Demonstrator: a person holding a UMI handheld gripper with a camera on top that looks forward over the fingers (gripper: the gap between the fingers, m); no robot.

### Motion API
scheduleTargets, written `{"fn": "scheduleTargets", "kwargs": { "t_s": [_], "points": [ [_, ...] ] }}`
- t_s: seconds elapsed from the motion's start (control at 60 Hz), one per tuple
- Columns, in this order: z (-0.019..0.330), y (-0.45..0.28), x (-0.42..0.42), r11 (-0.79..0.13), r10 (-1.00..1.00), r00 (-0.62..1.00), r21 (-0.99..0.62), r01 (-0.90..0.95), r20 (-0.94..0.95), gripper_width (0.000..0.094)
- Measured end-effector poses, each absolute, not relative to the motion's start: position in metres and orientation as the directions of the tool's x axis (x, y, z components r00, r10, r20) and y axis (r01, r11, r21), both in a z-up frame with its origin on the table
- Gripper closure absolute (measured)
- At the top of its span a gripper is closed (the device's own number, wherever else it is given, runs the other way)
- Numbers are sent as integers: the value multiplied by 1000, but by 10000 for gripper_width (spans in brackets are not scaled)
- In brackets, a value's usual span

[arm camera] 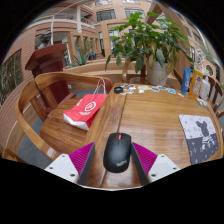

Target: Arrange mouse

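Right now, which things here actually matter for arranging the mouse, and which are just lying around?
Part of the job:
- black mouse, standing between the open fingers of the gripper
- wooden table it rests on

Just lying about:
- red bag beyond the fingers
- magazine beside the mouse
- potted plant at the far end
- wooden chair

mouse [117,150] between hand-held gripper [117,162] fingers, gaps | wooden table [150,115]

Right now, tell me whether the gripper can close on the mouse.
Probably yes: the black mouse sits on the wooden table between the gripper's open fingers, with nothing blocking either side.
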State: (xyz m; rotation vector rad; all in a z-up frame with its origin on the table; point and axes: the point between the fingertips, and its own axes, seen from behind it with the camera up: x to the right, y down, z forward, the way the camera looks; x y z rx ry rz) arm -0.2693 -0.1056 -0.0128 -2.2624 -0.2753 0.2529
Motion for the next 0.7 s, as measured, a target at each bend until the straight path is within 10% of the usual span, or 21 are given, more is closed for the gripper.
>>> {"fn": "scheduleTargets", "kwargs": {
  "t_s": [0.133, 0.433, 0.7],
  "points": [
    [-14, -97, -271, -601, 283, 959, -776, 189, 14, 474],
    [-1, -96, -273, -591, 339, 941, -781, 203, -12, 588],
    [275, -96, -200, -187, 427, 894, -980, -62, -138, 589]
  ]
}}
